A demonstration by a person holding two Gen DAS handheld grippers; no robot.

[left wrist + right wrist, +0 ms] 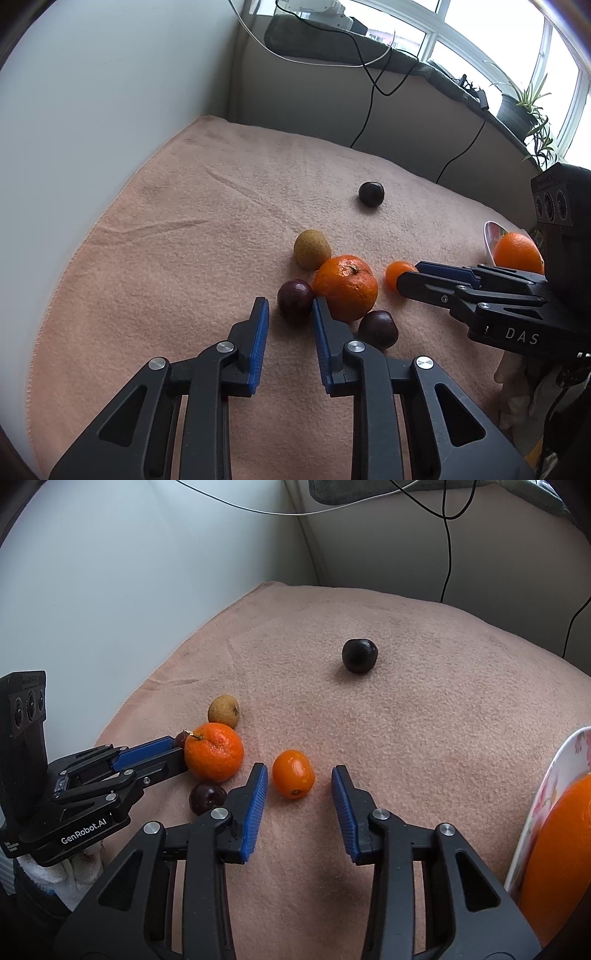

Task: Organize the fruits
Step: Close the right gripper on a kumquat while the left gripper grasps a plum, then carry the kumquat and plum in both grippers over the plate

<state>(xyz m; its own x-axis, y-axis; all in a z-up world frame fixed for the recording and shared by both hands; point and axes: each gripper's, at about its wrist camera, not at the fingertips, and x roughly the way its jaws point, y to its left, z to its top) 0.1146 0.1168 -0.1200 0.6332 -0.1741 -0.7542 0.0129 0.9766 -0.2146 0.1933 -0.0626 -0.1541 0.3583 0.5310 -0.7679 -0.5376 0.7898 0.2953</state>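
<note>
Seven fruits on pink cloth [406, 709].
Left gripper [290, 306] narrow, empty; right gripper [299, 777] half-open beside small glossy orange fruit [293, 778].

Blanket [166, 258]: we see it pink, filling mid-frame.
Cables [369, 74]: black and white, top centre.
Potted plant [524, 107]: upper right, by the window [480, 33].

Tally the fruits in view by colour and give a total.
Orange: 3 – large mandarin, small orange fruit, big orange on the floral plate
Dark purple: 3 – near left gripper, front one, far one
Yellow-brown: 1
Total: 7
</note>
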